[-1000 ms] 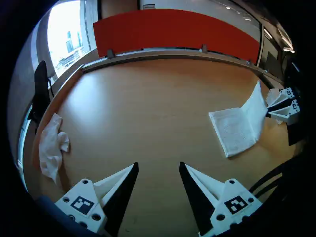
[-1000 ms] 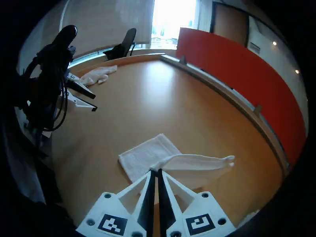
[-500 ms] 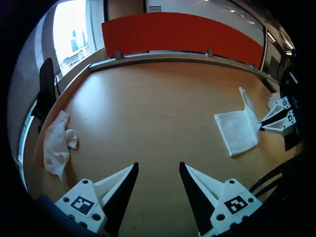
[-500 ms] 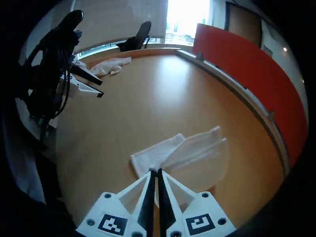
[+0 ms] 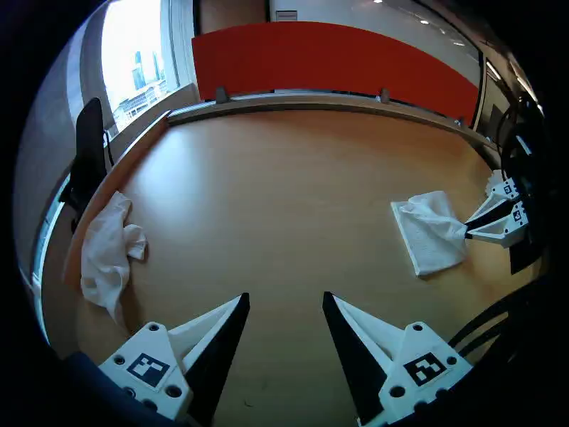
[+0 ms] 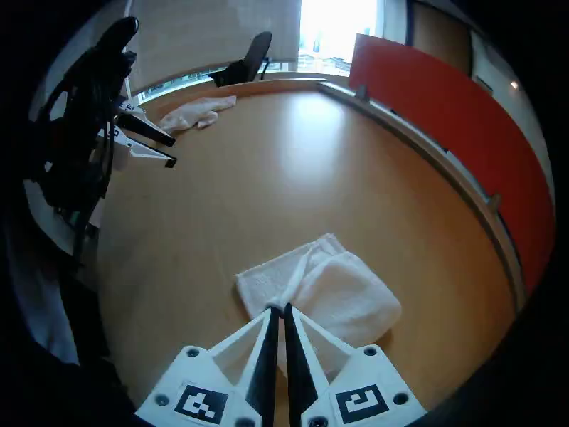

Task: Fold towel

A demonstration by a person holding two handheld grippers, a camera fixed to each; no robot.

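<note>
The right gripper (image 6: 279, 311) has its two fingers drawn together to a thin slit, pinching the near edge of the white towel (image 6: 327, 288) where the cloth rises to the tips. The towel lies doubled over on itself on the wooden table (image 6: 284, 171), its upper layer puffed and rounded and a strip of the lower layer showing on the left. In the left gripper view the same towel (image 5: 430, 231) sits at the table's right side with the right gripper (image 5: 466, 228) touching its edge. The left gripper (image 5: 284, 297) is spread wide with nothing between its fingers, hanging over bare wood well apart from the towel; in the right gripper view it (image 6: 171, 153) shows at the far left with dark cables (image 6: 78, 142) bunched behind it. A second, crumpled white cloth (image 5: 107, 249) lies near the table's far left edge. Beyond that edge stands a dark chair (image 5: 89, 153) before a bright window (image 5: 135, 64), and a red partition (image 5: 334, 57) runs along the table's back edge.
</note>
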